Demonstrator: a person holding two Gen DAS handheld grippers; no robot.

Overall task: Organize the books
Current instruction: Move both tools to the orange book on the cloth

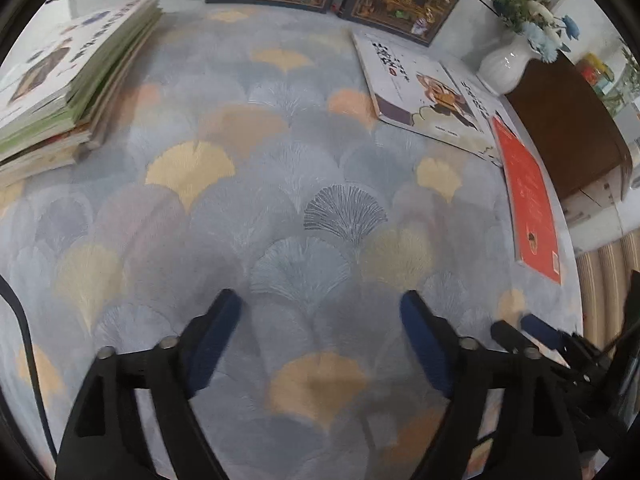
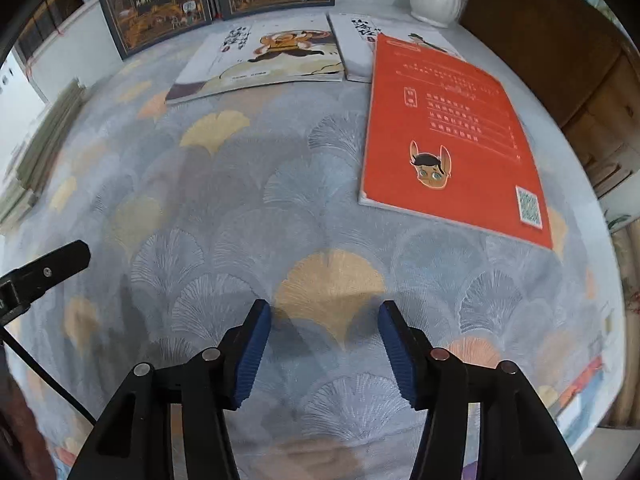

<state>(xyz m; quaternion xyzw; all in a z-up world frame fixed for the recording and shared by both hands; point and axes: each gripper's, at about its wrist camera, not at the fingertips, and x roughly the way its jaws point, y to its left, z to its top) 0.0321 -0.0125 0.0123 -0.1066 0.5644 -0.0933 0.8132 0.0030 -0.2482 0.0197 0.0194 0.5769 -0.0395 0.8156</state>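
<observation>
A stack of thin books (image 1: 60, 92) lies at the far left of the table; it shows blurred as the stack (image 2: 44, 136) in the right wrist view. An orange book (image 2: 452, 140) lies flat at the right, also visible as the orange book (image 1: 528, 204). Behind it lie a white book with a cartoon figure (image 2: 272, 60) and a second white book (image 2: 356, 44). Two dark picture books (image 2: 160, 4) stand against the back wall. My left gripper (image 1: 320, 312) is open over bare cloth. My right gripper (image 2: 324, 320) is open too, nothing between its blue pads.
The table wears a grey-blue cloth with fan-leaf print (image 1: 280, 152). A white vase with flowers (image 1: 508, 60) stands at the back right beside a brown wooden cabinet (image 1: 568, 120). The table's right edge (image 1: 576, 280) curves close to the orange book.
</observation>
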